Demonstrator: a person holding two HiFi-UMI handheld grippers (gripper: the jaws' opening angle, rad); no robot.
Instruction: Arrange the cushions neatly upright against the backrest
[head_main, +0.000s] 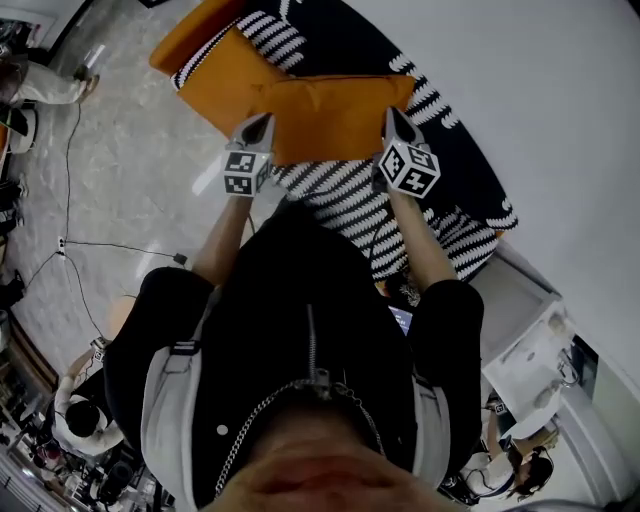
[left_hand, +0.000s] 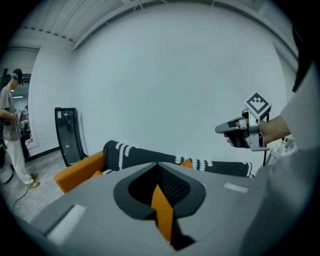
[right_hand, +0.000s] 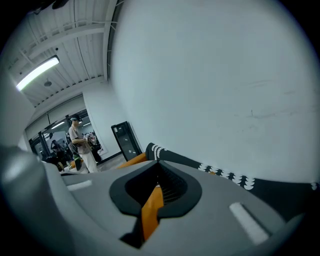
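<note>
Left gripper view first: the left gripper (left_hand: 158, 186) is squeezing its jaws together on a strip of orange fabric, which is the edge of the orange cushion (left_hand: 163, 220). Right gripper view is showing the same deal. The right gripper (right_hand: 156, 189) is pinching another orange edge, with no gap between the pads that I can see.

Head view is making it clearer. Both grippers are holding the near corners of that one cushion, left at the left corner and right at the right corner. The cushion is hanging spread out between them over the striped seat (head_main: 345, 195) of the sofa. I can't tell if its far edge is touching anything.

Past the cushion, the sofa's black backrest (left_hand: 150, 155) with white trim is running along the plain white wall (left_hand: 175, 75). An orange armrest (left_hand: 80, 172) is sitting at its left end. Further out, a dark glass-fronted cabinet (left_hand: 67, 132) is standing against the wall, and a bystander (left_hand: 10, 135) is standing on the floor off to the left.
</note>
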